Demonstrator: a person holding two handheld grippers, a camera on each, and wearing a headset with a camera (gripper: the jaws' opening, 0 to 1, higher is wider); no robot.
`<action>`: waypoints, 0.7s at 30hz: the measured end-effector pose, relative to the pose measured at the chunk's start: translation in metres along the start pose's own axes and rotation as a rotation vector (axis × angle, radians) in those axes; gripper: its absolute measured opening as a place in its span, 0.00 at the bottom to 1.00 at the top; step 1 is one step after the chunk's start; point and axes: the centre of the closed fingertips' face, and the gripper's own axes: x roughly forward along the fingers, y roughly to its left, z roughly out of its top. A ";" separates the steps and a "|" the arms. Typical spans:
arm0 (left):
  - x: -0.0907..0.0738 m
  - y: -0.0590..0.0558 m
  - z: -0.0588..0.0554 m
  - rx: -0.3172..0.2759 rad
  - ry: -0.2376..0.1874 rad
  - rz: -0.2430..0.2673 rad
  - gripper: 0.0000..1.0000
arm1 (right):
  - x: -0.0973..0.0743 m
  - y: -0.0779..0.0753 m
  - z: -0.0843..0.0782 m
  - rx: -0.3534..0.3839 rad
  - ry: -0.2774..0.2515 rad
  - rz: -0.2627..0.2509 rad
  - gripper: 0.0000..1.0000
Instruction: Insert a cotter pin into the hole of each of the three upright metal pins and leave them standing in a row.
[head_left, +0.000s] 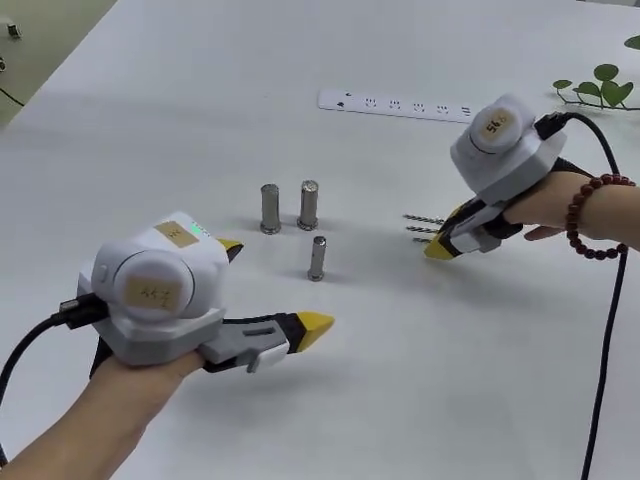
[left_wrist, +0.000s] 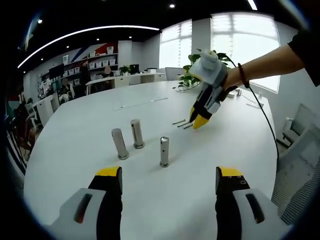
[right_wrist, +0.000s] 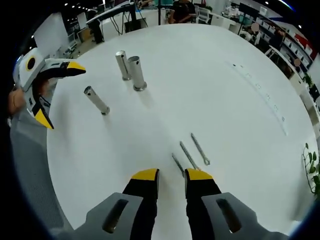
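Right gripper (right_wrist: 171, 175), jaws slightly apart and empty, hovers at three cotter pins (right_wrist: 190, 155) lying flat, right of the upright metal pins (head_left: 308, 205). A thin pin could slip when pinched. Left gripper (left_wrist: 170, 172) is wide open and empty.

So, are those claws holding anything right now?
No, nothing. The left gripper gapes open; the right gripper, jaws apart, sits by three cotter pins lying on the table.

Left gripper (head_left: 275, 284) spread wide; right gripper (head_left: 438, 248) narrowly parted
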 end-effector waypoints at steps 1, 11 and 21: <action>0.000 0.000 0.000 0.000 0.002 0.000 0.75 | 0.001 -0.001 -0.001 0.000 0.003 -0.001 0.14; 0.001 0.002 -0.005 0.000 0.020 0.005 0.74 | 0.004 -0.009 -0.002 0.003 -0.002 0.006 0.08; 0.002 -0.001 -0.002 0.003 0.017 -0.006 0.73 | 0.007 -0.015 -0.003 -0.044 0.010 -0.004 0.00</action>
